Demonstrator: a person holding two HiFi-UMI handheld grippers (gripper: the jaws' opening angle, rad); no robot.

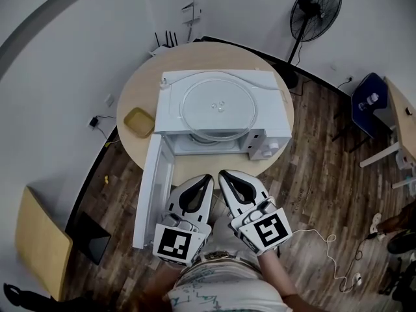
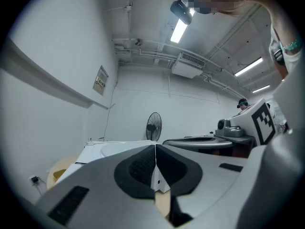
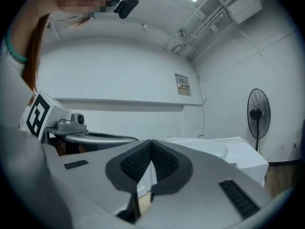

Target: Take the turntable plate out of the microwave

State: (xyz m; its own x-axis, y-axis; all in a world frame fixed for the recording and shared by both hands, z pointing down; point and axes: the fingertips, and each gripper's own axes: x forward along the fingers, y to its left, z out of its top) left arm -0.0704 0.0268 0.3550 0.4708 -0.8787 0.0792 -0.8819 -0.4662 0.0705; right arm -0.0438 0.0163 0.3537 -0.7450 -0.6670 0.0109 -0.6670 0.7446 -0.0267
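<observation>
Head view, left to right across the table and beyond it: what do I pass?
Yellow dish → glass turntable plate, lying on top of the microwave → standing fan → blue chair.

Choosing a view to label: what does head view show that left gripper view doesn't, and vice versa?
Head view only: wood floor, the whole turntable plate atop the microwave. Left gripper view only: ceiling lights, wall sign. Both: microwave, fan, left gripper and right gripper, fingers together, nothing held.
</observation>
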